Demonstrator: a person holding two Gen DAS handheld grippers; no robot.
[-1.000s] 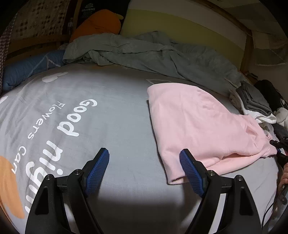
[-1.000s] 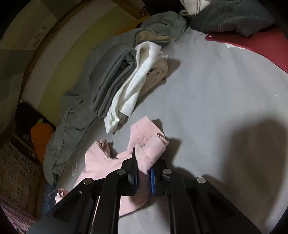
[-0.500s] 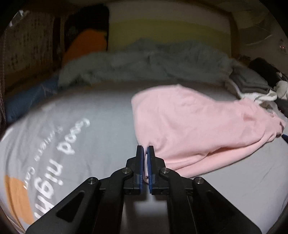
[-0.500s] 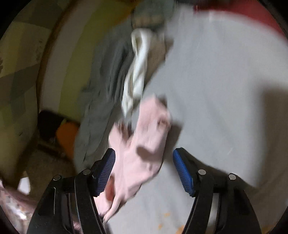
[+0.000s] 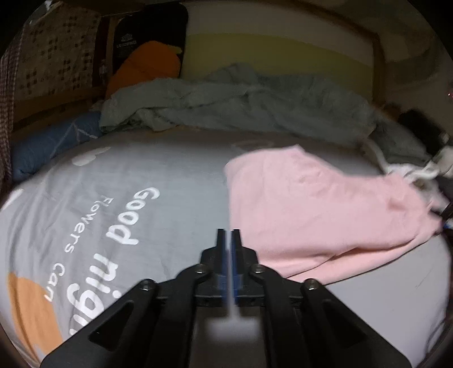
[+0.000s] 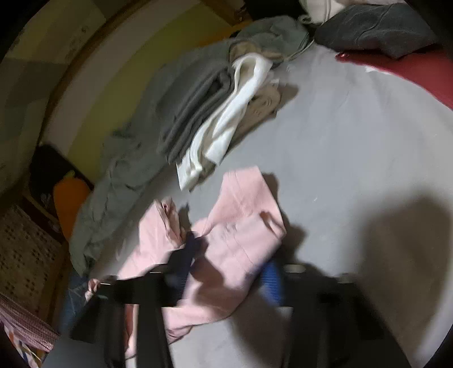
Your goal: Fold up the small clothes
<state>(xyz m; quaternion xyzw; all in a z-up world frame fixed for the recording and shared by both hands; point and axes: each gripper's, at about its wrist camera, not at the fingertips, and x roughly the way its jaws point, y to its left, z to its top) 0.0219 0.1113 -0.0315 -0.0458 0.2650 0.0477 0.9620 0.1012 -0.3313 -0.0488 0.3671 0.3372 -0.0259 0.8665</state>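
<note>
A pink garment lies crumpled on the grey printed bed sheet. In the left wrist view my left gripper sits at its near-left corner. The jaws are almost together and just opening, a thin slit shows between them, and the corner runs in behind the fingertips. In the right wrist view the other end of the pink garment is bunched between the blurred fingers of my right gripper. Those jaws are closing, with cloth between them and a wide gap still showing.
A stack of folded grey and white clothes lies just beyond the pink garment. A rumpled grey-green blanket runs along the headboard side, with an orange cushion and a blue pillow behind it. A red cover and dark cushion lie far right.
My left gripper went from wide open to shut at the garment's corner. My right gripper let go of the pink hem, opened wide, and is narrowing around the cloth again.
</note>
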